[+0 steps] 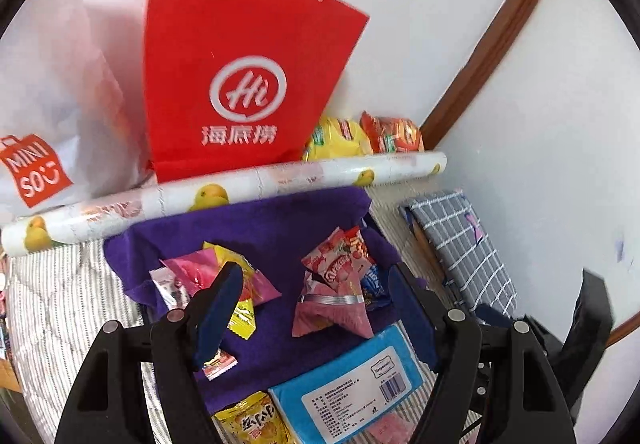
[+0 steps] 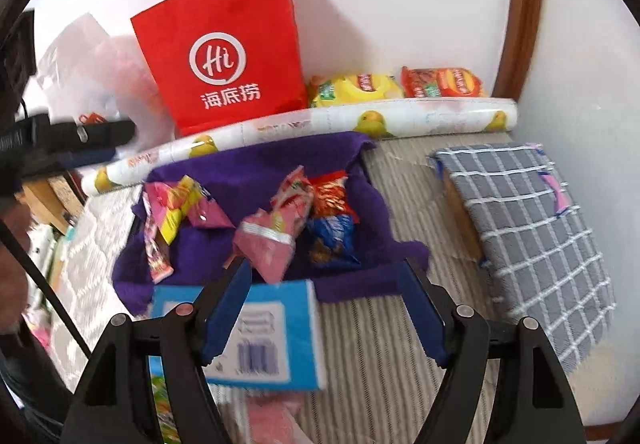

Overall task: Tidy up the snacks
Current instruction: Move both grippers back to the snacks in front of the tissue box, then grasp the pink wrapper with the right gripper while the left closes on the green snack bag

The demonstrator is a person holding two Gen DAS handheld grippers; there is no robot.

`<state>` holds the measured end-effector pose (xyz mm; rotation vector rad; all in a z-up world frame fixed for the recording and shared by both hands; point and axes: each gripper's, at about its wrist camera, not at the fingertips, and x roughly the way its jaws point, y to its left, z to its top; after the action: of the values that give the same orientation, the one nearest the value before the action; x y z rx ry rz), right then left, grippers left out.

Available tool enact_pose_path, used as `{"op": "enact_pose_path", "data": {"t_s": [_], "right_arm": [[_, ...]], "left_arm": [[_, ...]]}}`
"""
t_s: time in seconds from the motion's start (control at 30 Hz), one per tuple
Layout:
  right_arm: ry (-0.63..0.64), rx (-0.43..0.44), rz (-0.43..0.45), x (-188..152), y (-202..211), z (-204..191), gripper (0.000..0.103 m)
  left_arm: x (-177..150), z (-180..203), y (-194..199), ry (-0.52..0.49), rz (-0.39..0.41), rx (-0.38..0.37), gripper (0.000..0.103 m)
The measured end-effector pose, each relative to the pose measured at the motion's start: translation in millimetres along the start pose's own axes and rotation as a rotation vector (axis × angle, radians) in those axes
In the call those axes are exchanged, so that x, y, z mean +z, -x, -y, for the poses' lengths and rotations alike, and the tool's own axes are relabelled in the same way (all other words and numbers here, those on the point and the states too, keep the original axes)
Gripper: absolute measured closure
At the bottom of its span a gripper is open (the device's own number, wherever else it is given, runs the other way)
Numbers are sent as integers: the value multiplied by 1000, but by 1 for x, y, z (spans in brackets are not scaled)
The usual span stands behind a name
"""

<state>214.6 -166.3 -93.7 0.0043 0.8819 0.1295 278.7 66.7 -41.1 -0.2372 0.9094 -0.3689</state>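
Snack packets lie on a purple cloth [image 1: 256, 232] [image 2: 264, 160]: a pink and yellow pile [image 1: 224, 276] [image 2: 176, 208] at its left, and a pink packet [image 1: 336, 300] [image 2: 272, 244], a red one [image 2: 332, 196] and a blue one [image 1: 374, 284] [image 2: 332, 236] at its right. A blue box [image 1: 352, 384] [image 2: 264, 336] lies at the near edge. My left gripper [image 1: 316, 296] is open above the cloth, holding nothing. My right gripper [image 2: 324, 300] is open over the blue box's far edge, holding nothing.
A red paper bag [image 1: 244, 76] [image 2: 224, 60] stands against the wall, with yellow [image 1: 340, 140] [image 2: 356, 88] and red [image 1: 392, 136] [image 2: 440, 82] chip bags beside it. A patterned roll [image 1: 224, 196] [image 2: 320, 124] lies behind the cloth. A grey checked cloth [image 1: 464, 248] [image 2: 528, 228] lies at the right.
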Motion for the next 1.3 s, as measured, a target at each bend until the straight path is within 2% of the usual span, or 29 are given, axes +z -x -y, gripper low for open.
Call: {"op": "enact_pose_path", "data": {"t_s": [0.1, 0.23, 0.4, 0.57, 0.8, 1.07, 1.3], "right_arm": [[9, -41, 21, -12, 11, 7, 28], [-8, -46, 36, -24, 19, 17, 28], [-15, 12, 28, -42, 24, 18, 28], [21, 97, -42, -67, 17, 8, 28], [59, 146, -105, -108, 1, -4, 29], [91, 196, -143, -134, -15, -11, 44], [127, 220, -169, -142, -32, -26, 46]], "left_arm": [[-1, 2, 17, 1, 31, -7, 29], [-11, 1, 35, 26, 53, 16, 29], [-34, 0, 51, 33, 45, 83, 30], [-60, -2, 58, 53, 27, 122, 30], [-100, -3, 59, 77, -8, 185, 30], [-139, -20, 66, 121, -28, 230, 30], [-159, -30, 72, 156, -39, 219, 30]]}}
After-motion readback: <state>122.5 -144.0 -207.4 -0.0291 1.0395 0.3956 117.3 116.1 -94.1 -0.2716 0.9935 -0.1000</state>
